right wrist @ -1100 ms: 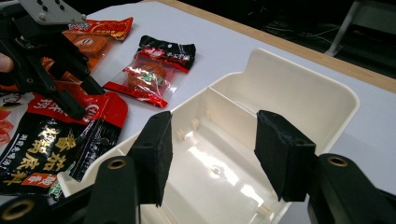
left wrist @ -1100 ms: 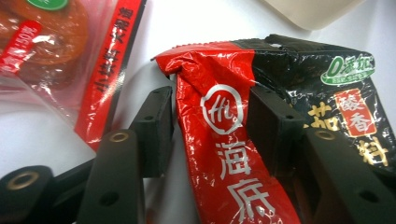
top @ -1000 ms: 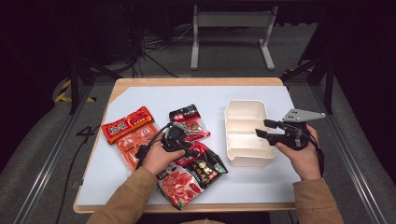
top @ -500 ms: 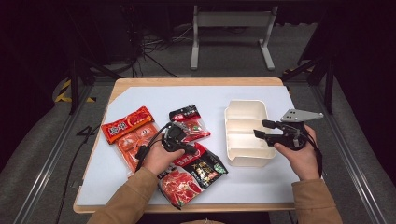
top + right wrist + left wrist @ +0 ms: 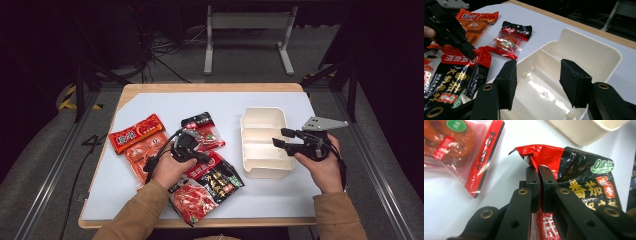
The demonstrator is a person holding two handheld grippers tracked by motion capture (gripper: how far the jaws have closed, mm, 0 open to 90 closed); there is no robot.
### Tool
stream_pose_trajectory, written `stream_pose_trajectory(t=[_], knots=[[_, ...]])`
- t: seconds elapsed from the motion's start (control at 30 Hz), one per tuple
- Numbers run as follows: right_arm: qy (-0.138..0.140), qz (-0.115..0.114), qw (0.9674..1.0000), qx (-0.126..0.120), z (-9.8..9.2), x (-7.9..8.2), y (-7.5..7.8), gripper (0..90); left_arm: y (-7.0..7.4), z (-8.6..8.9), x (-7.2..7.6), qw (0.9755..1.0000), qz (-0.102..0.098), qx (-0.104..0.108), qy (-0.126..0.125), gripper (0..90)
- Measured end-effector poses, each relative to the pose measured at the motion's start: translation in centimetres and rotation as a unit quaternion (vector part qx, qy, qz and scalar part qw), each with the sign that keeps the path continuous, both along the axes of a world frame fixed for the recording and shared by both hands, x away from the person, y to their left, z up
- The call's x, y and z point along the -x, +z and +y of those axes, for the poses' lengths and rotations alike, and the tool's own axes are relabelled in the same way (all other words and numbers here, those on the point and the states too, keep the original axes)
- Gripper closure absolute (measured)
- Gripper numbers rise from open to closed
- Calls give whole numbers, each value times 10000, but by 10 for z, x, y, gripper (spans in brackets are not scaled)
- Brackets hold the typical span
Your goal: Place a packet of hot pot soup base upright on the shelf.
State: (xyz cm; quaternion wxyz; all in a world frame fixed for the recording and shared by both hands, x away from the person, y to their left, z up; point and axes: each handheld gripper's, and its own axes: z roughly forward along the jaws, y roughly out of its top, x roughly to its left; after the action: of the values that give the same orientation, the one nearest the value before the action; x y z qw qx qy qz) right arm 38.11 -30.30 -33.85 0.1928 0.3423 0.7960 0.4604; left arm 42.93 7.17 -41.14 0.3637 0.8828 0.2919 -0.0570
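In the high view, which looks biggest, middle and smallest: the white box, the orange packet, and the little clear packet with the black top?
1. White box, clearly the biggest.
2. Orange packet, though an arm hides part of it.
3. Clear packet with the black top, the smallest.

Off to the side there's an orange plastic snack packet with red lettering (image 5: pixel 136 133), lying flat near the tabletop's (image 5: pixel 165 107) left edge, with a clear pack of orange blocks (image 5: pixel 146 154) tucked right against it. Further in sits a clear packet with a black top strip and reddish pieces inside (image 5: pixel 204 130). Nearest the front edge lies a red pouch showing sliced meat (image 5: pixel 192 201). Behind the tabletop stands a grey metal frame (image 5: pixel 248 30) on the dark floor.
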Motion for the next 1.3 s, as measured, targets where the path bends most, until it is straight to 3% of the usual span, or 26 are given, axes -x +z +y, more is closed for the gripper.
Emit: stream_pose_trajectory(t=[0.27,0.37,0.7,0.77,0.87,1.03,1.2,1.3], knots=[[-50,-19,10000,-48,0,1,3,466,21,6,10,9996,-216,182,-88,880],[-45,-48,10000,-57,0,2,4,470,31,10,15,9990,-387,232,-73,881],[-33,-400,9987,-302,0,6,9,519,57,20,31,9952,-812,533,-96,885],[-15,-620,9976,-321,1,7,10,549,68,24,38,9930,-1006,604,-95,886],[-15,-714,9968,-358,1,9,12,595,74,27,42,9914,-1109,679,-117,886],[112,-679,9966,-446,1,11,15,586,89,32,52,9867,-1367,844,-242,886],[15,-805,9960,-395,4,14,17,566,97,33,59,9831,-1558,913,-298,886],[51,-797,9960,-409,5,17,20,573,104,34,65,9794,-1713,1025,-301,885]])
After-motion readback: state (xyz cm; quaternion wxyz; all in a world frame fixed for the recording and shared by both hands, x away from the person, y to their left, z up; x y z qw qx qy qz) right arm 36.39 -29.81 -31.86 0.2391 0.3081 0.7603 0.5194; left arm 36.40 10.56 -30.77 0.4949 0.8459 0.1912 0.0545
